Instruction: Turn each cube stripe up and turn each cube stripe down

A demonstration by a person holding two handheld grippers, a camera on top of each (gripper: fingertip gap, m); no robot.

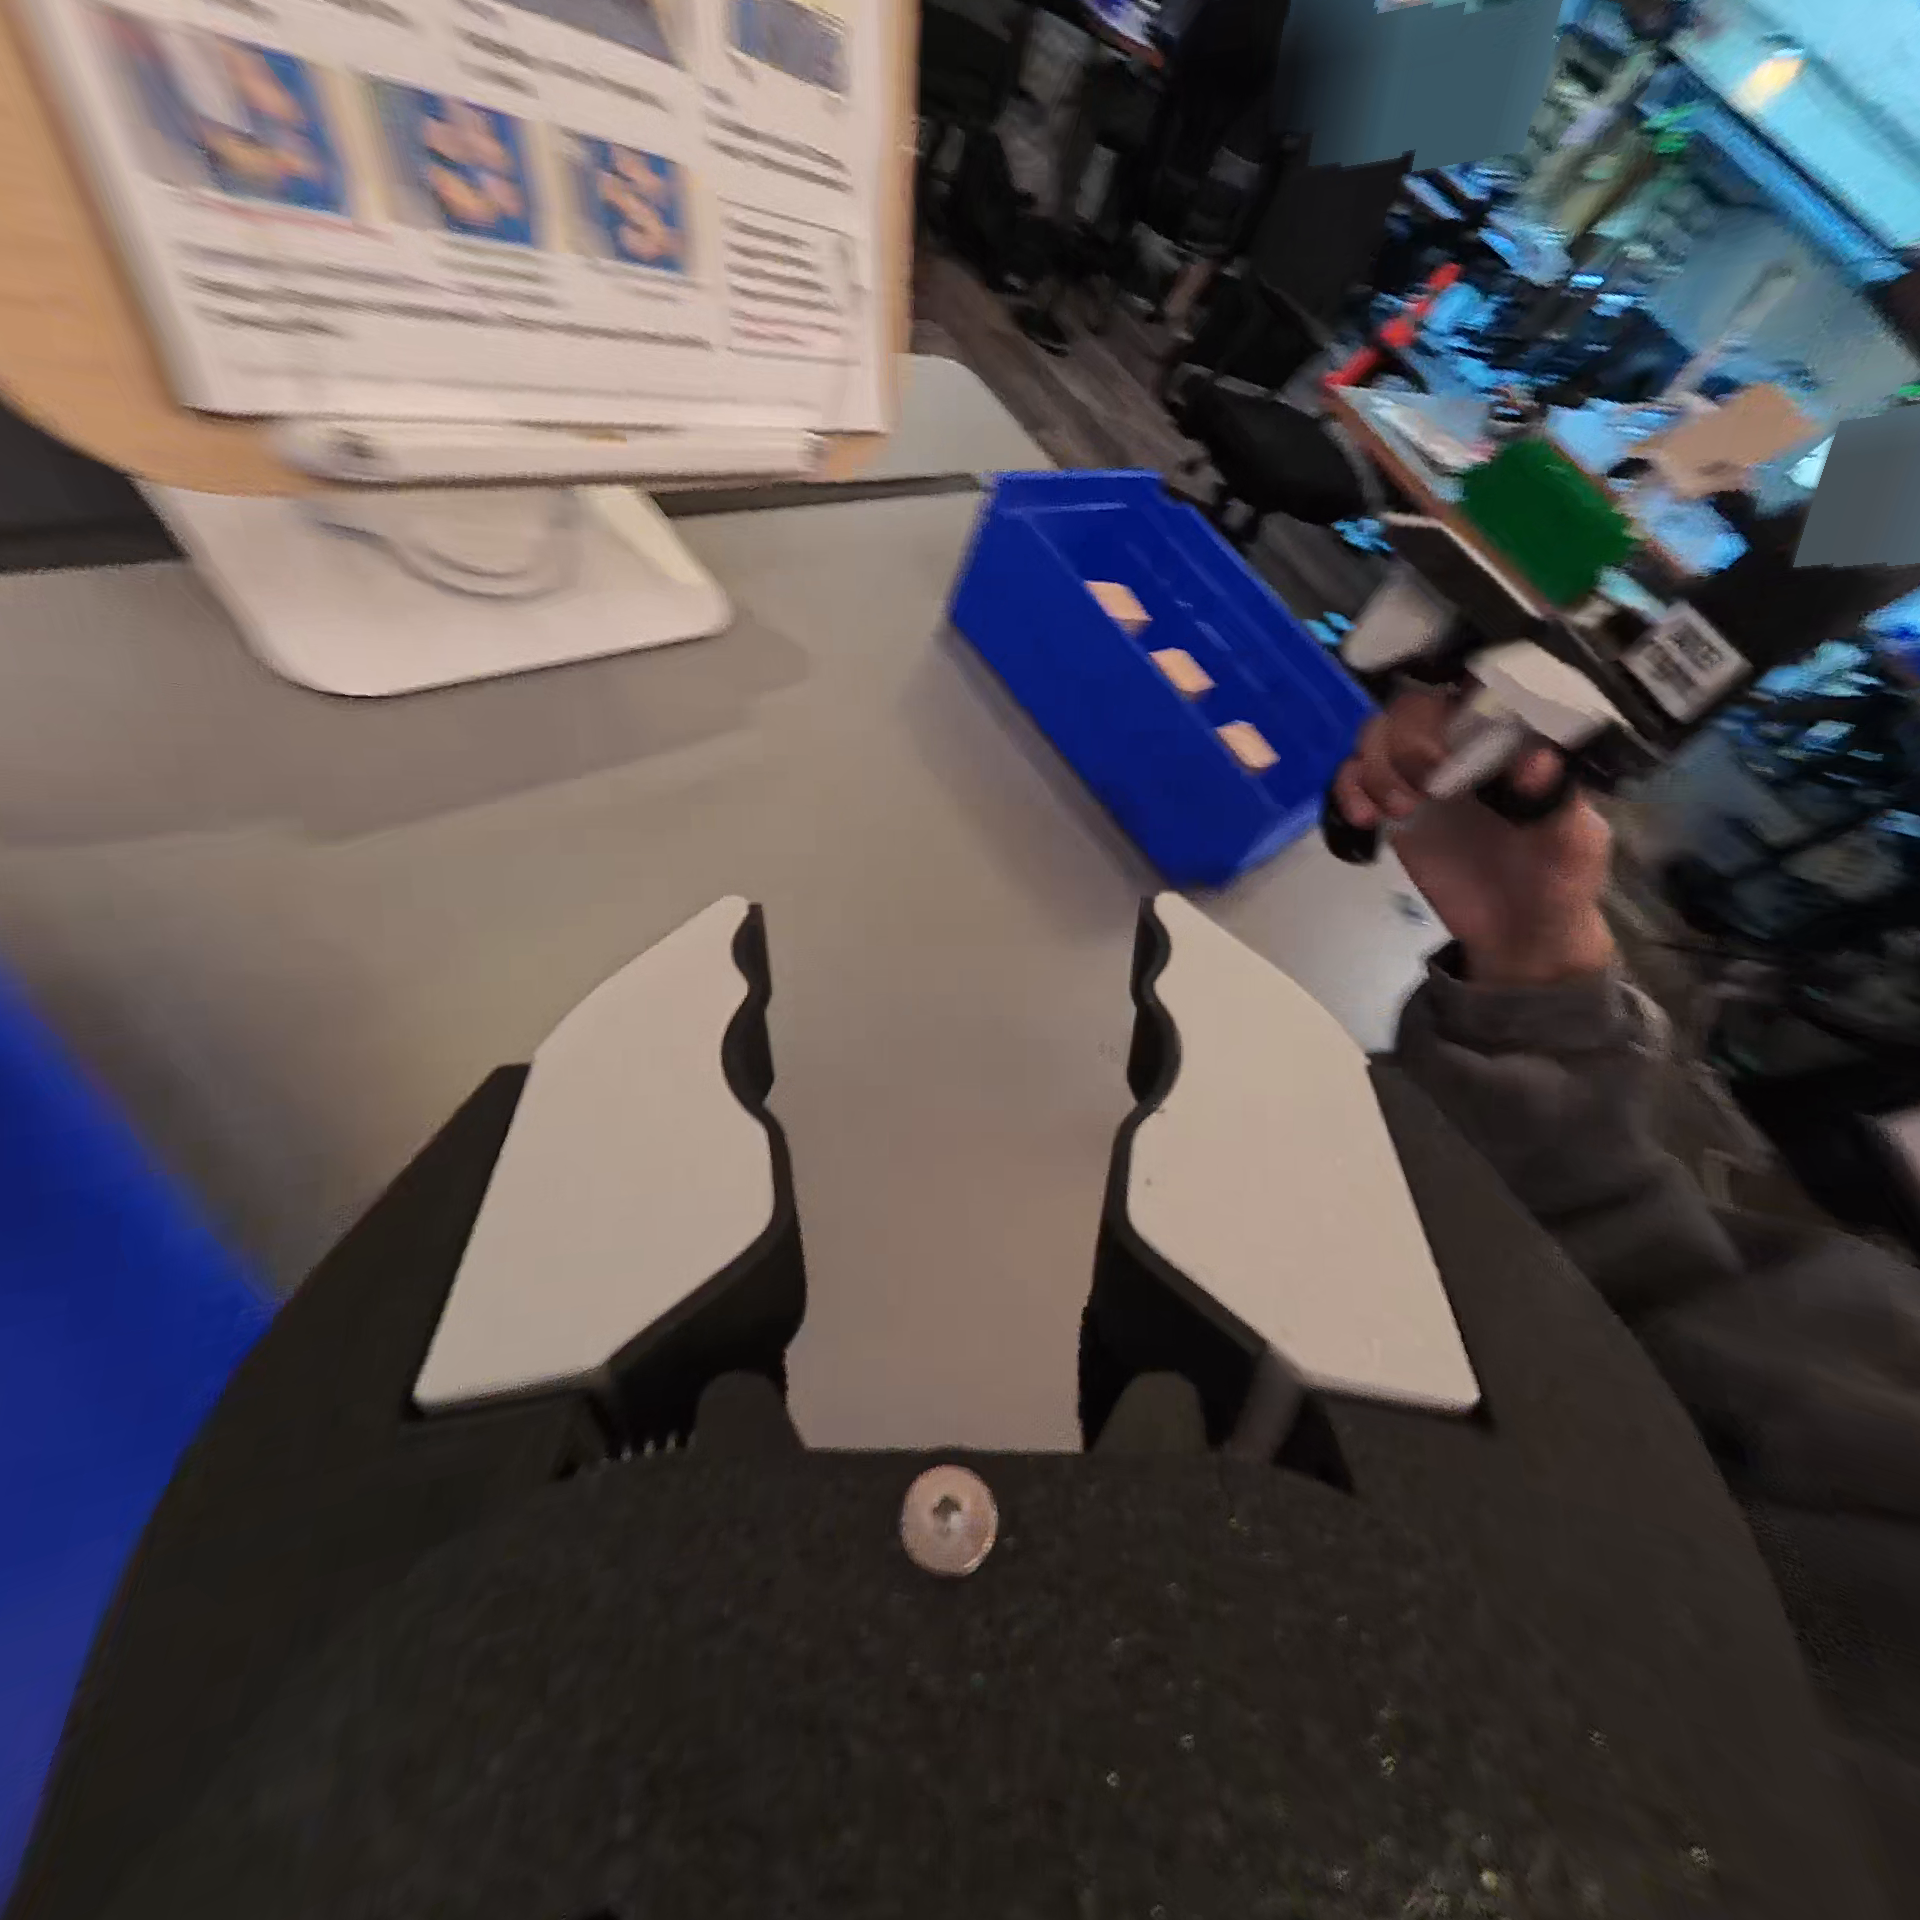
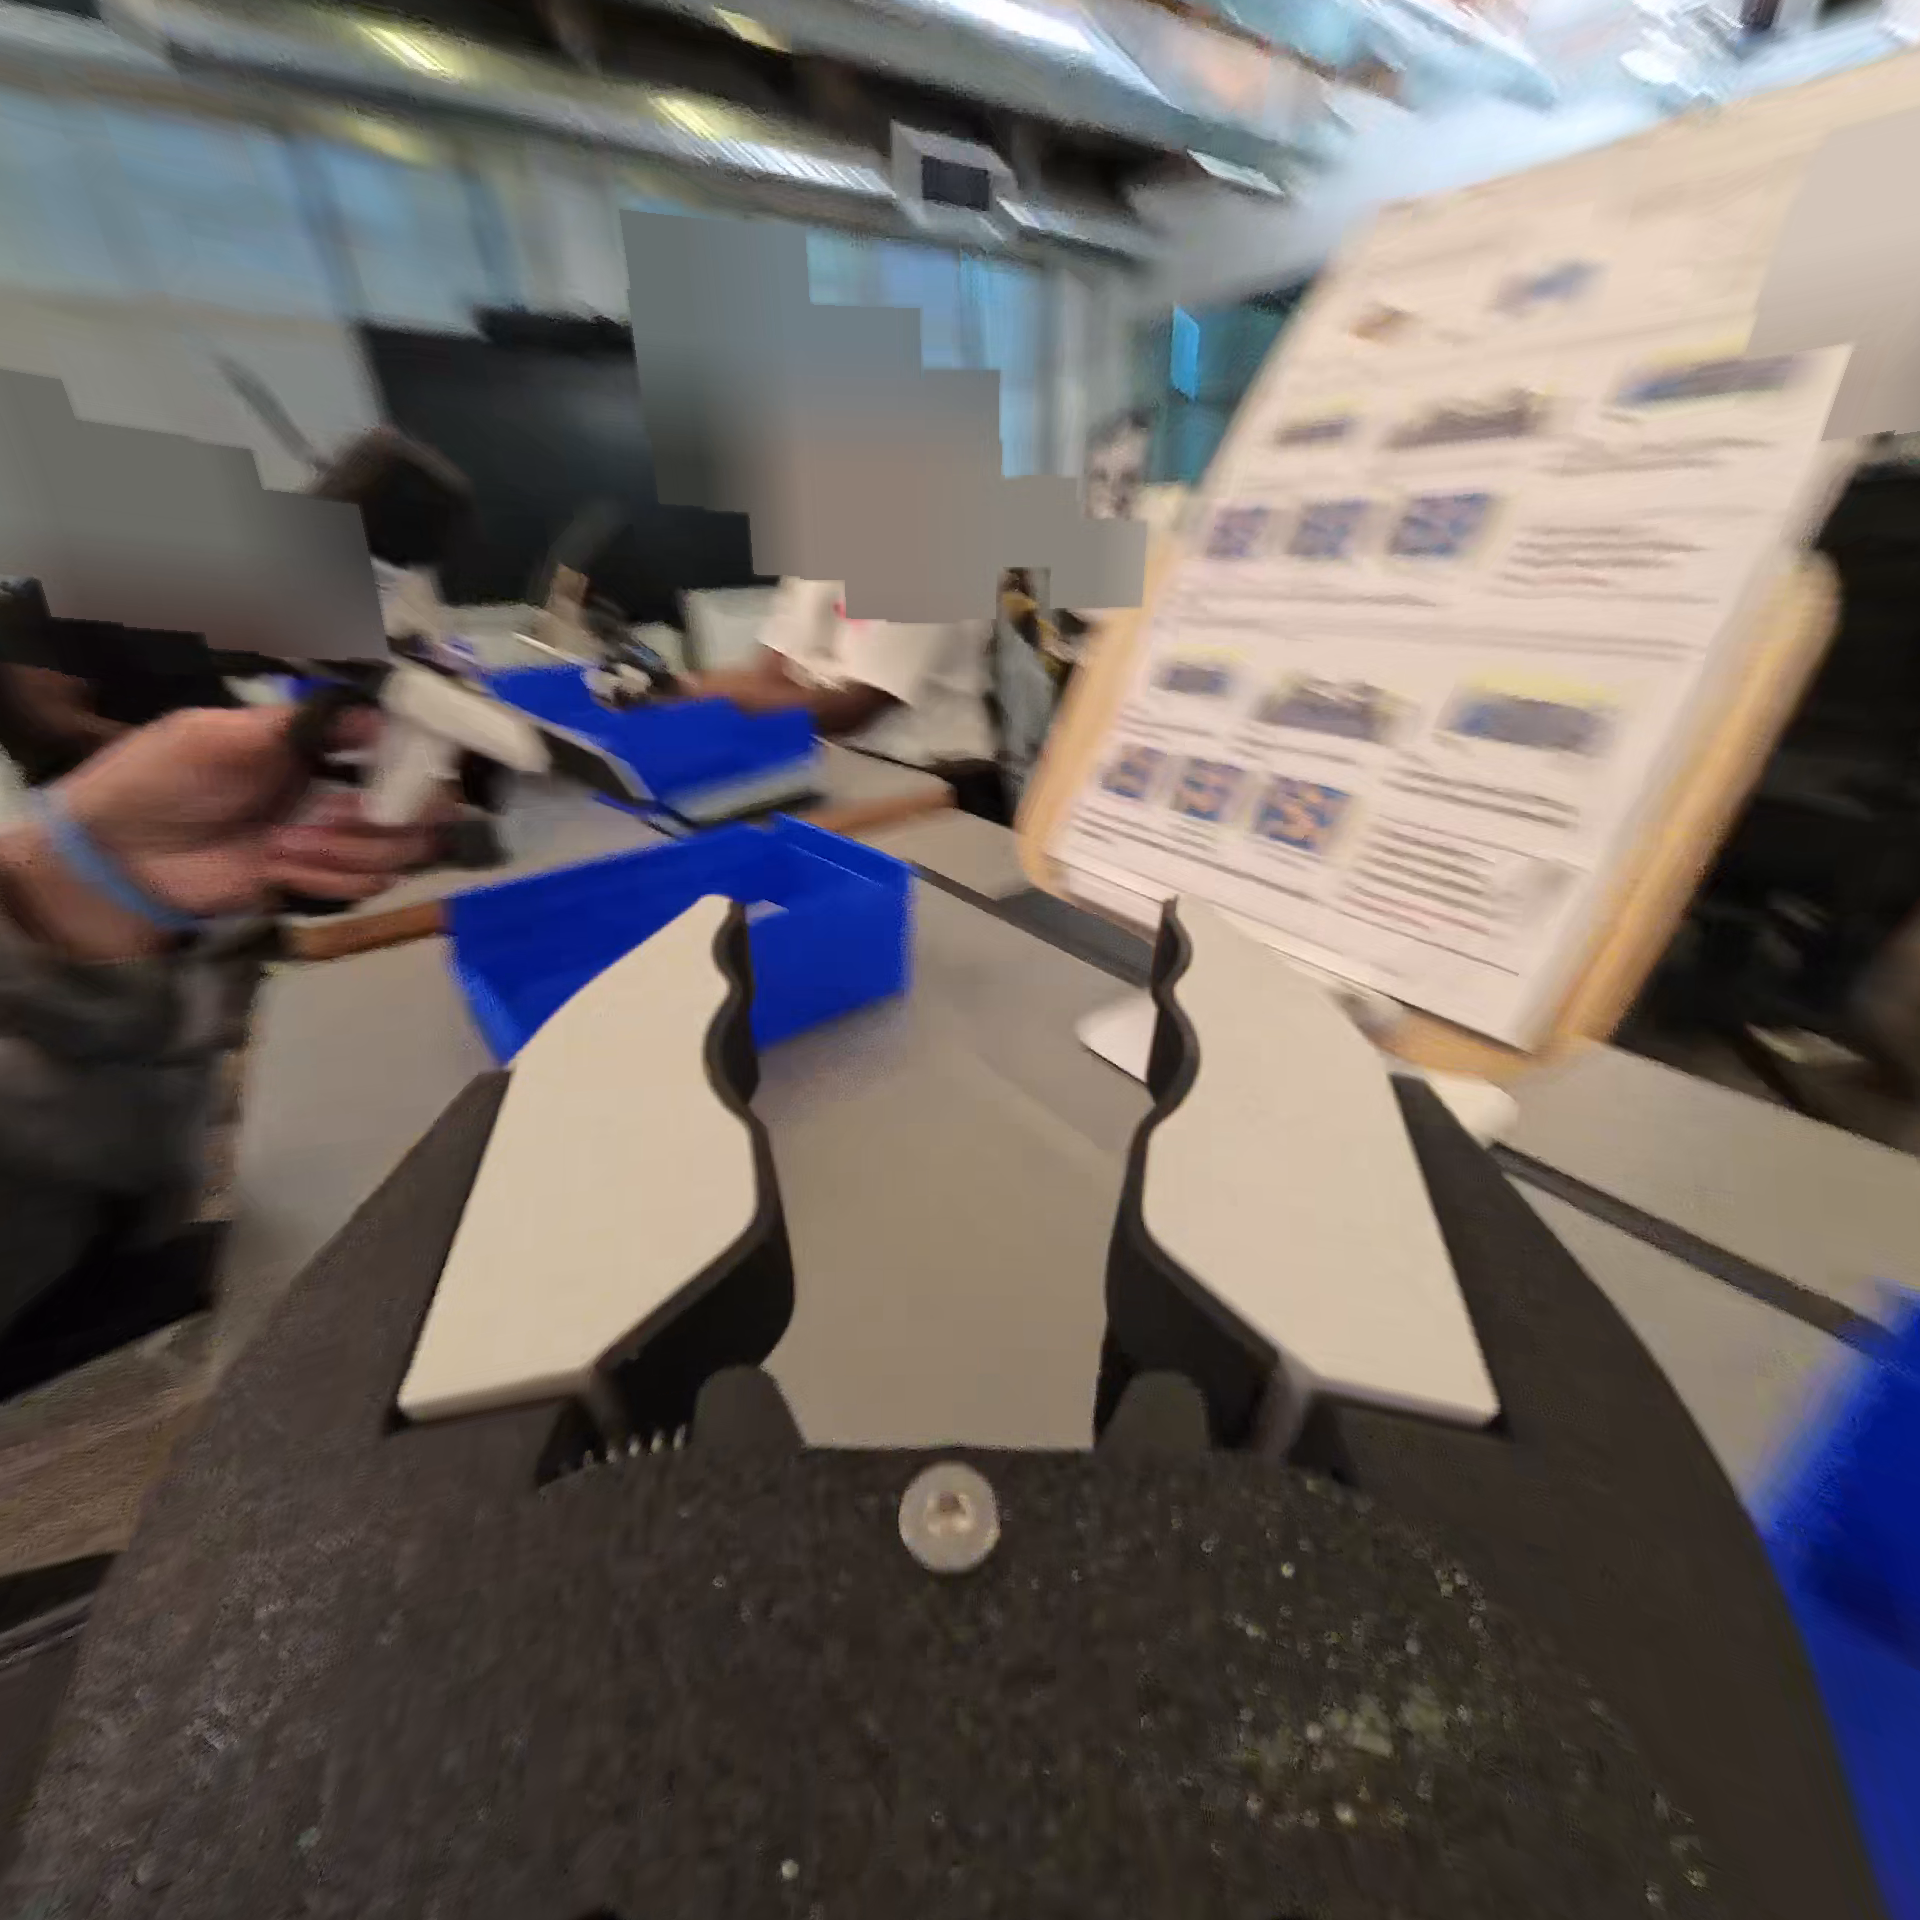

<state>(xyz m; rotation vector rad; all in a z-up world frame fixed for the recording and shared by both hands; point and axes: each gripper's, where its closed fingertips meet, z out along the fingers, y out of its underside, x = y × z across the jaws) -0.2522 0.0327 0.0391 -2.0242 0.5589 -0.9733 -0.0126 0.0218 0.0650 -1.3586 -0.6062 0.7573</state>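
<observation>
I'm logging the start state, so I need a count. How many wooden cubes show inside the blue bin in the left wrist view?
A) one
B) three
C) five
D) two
B: three wooden cubes sit in a row inside the blue bin, and the left gripper stands open short of it, holding nothing.

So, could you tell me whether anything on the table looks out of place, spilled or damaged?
Nothing stands out. The blue bin sits flat on the grey table with three wooden cubes in a row inside; no stripes show on top. The instruction board stands upright. Both grippers' jaws are open and empty.
</observation>
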